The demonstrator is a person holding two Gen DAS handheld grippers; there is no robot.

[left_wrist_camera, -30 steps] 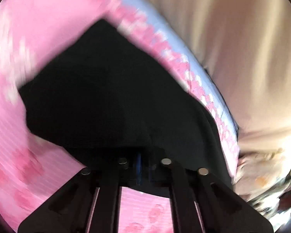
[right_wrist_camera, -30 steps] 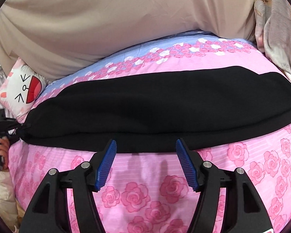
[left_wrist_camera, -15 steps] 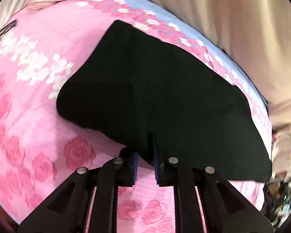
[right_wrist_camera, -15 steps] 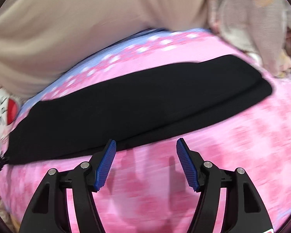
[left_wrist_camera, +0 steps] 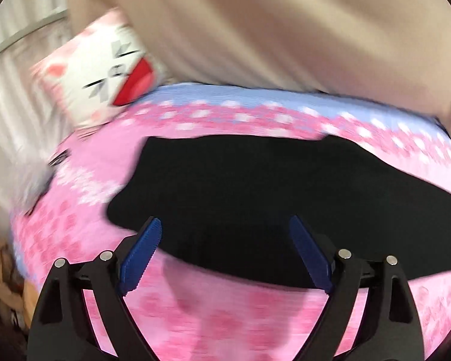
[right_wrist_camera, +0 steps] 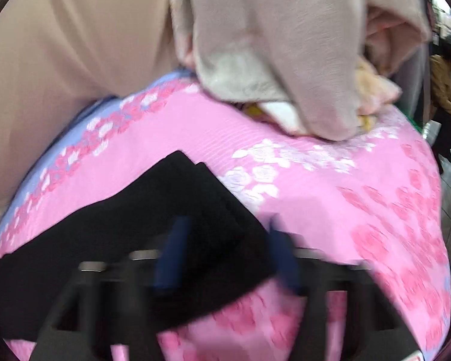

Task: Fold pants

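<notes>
Black pants (left_wrist_camera: pixel 255 198) lie flat on the pink bed (left_wrist_camera: pixel 225 316); left gripper (left_wrist_camera: pixel 225 255) fingers, just opened, stand apart and empty, while right gripper (right_wrist_camera: pixel 225 258) fingers, closing over the blurred pants end, may pinch only one layer, so the fold could skew.

Pants (left_wrist_camera: pixel 255 198) on bedspread (left_wrist_camera: pixel 225 316); pillow (left_wrist_camera: pixel 99 72) behind

Pink rose-print bedspread (left_wrist_camera: pixel 225 316) with pale blue border along far edge. White cat-face cushion (left_wrist_camera: pixel 102 75) at far left corner, red open mouth, tilted. Beige curtain (left_wrist_camera: pixel 285 24) behind bed. Grey-beige heap of cloth (right_wrist_camera: pixel 285 54) at bed's far right end, touching bedspread.
</notes>
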